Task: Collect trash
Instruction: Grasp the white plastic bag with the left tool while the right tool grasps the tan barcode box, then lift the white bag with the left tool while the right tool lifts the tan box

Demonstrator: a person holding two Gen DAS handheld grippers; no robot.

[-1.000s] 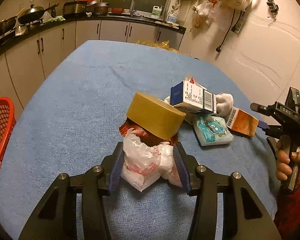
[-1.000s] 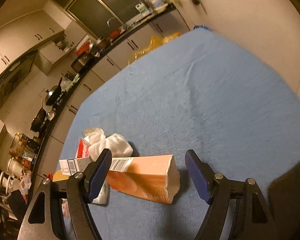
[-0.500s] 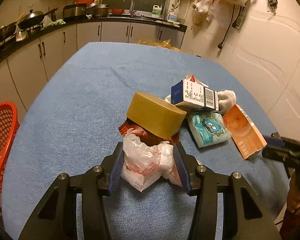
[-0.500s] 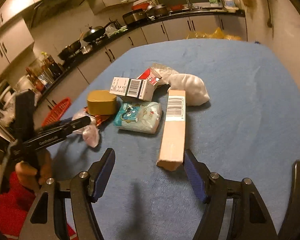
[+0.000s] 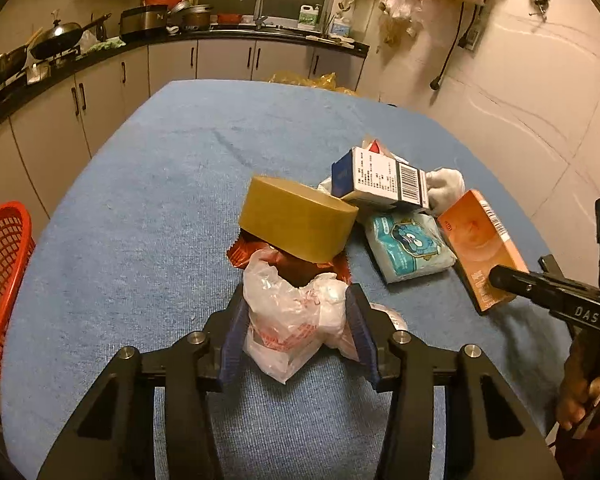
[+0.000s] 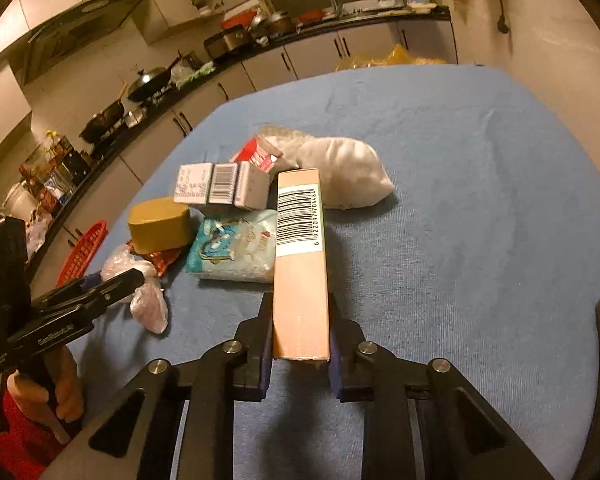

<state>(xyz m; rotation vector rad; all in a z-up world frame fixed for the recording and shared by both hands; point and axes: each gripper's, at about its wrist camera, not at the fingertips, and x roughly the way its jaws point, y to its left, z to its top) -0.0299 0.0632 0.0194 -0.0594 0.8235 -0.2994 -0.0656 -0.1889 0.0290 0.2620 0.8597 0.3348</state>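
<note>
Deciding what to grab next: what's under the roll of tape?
The roll of tape rests tilted on a crumpled red wrapper, next to the white plastic bag in the left gripper. Whatever else lies beneath is hidden.

A wok (image 5: 62,38) and pots (image 5: 196,16) sit on the dark kitchen counter (image 5: 228,34) beside the sink tap (image 5: 256,4).

A crumpled white plastic bag (image 5: 296,320) is pinched at the near table edge, touching a red wrapper (image 5: 246,250) on which a tan tape roll (image 5: 296,218) is tilted. A long orange carton (image 6: 300,276), barcode up, is clamped beside a blue tissue pack (image 6: 234,250), a white-blue box (image 6: 222,186) and a white bundle (image 6: 348,172)
</note>
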